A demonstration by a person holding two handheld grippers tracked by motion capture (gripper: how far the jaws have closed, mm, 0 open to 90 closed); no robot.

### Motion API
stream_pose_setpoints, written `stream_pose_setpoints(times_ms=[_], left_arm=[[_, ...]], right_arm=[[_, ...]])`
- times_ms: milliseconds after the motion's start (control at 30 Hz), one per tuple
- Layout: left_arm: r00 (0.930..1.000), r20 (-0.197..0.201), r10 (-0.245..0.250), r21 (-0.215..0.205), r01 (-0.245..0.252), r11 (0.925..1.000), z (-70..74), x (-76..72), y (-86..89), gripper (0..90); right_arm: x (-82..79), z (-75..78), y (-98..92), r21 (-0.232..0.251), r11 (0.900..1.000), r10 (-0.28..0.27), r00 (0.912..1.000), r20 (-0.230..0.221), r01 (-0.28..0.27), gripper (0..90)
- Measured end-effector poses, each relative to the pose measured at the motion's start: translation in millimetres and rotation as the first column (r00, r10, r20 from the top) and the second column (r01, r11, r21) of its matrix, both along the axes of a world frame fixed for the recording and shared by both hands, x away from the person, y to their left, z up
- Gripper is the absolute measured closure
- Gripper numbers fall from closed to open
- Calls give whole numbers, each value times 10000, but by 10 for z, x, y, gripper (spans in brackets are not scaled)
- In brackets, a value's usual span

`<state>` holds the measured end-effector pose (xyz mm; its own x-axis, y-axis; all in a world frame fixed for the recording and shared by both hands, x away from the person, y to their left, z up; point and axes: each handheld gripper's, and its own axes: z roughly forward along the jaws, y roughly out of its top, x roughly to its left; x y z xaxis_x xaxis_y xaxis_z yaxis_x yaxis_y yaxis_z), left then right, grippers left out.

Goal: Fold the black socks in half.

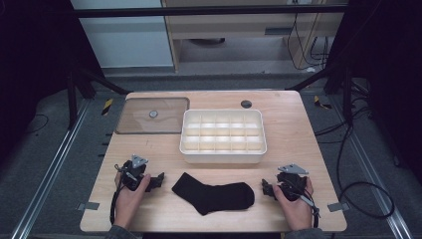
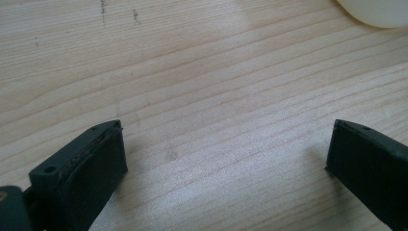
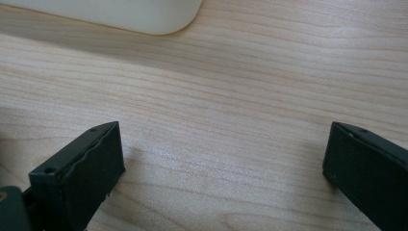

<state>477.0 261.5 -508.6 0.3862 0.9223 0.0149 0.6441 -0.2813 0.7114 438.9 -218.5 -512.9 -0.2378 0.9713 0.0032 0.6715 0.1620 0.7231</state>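
From the high view I look down on a wooden table (image 1: 288, 134) that fills the middle of the frame. A black sock (image 1: 214, 194) lies flat in the lower centre, toe end to the right and cuff to the upper left, nothing touching it. My left gripper (image 1: 158, 180) rests on the table at lower left, held by a hand (image 1: 128, 199) that comes in from the bottom edge; its tip points right, toward the sock, and stops just short of it. My right gripper (image 1: 266, 189) sits at lower right in the other hand (image 1: 297, 205), its tip pointing left toward the sock's toe, close but apart.

Above the sock, in the centre, stands a white tray (image 1: 223, 157) split into many small compartments. To its left, at upper left of the table, lies a clear lid (image 1: 152, 127) with a round knob.

In the left gripper view the jaws are spread wide, bare wood between them, with the tray's corner (image 2: 380, 12) at upper right. In the right gripper view the jaws also stand wide apart over bare wood, with the tray's edge (image 3: 120, 14) along the top left.
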Motion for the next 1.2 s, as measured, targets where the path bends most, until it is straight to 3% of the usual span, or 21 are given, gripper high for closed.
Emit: stream_pose_setpoints(times_ms=[200, 367, 400, 533, 767, 867, 1000, 1033, 1200], left_arm=[[9991, -46, -426, -529, 423, 9977, 19, -16, -23, 12], [9981, -136, -597, -612, 588, 9964, 33, -19, -35, 27], [9981, -143, -594, -659, 584, 9961, 34, -24, -37, 31], [9963, -242, -821, -884, 797, 9929, 52, -74, -35, 47], [9941, 117, -1079, -1249, 1085, 9862, 155, -136, -58, 54], [9933, 83, -1155, -1384, 1156, 9836, 176, -180, -67, 54], [9898, -171, -1416, -1349, 1381, 9812, 202, -246, -123, 54], [9889, -188, -1473, -1305, 1437, 9810, 216, -253, -141, 54], [9761, -631, -2080, -1006, 2011, 9744, 360, -266, -323, 56]], right_arm=[[-21, 5, -14, -4, 9999, 117, 9999, 66, -117, 42], [-31, 26, -37, 78, 9999, 99, 9999, 70, -100, 110], [-37, 43, -56, 267, 9995, 147, 9999, 52, -149, 165], [-73, 83, -61, 632, 9975, 313, 9995, -55, -309, 186], [-155, 192, -12, 753, 9931, 887, 9959, 184, -898, 257], [-193, 234, 14, 793, 9915, 1015, 9944, 301, -1036, 281], [-262, 304, 84, 918, 9844, 1487, 9887, 214, -1500, 340], [-286, 345, 134, 1089, 9770, 1840, 9829, 11, -1831, 369], [-294, 455, 238, 974, 9614, 2633, 9631, -553, -2573, 414]])
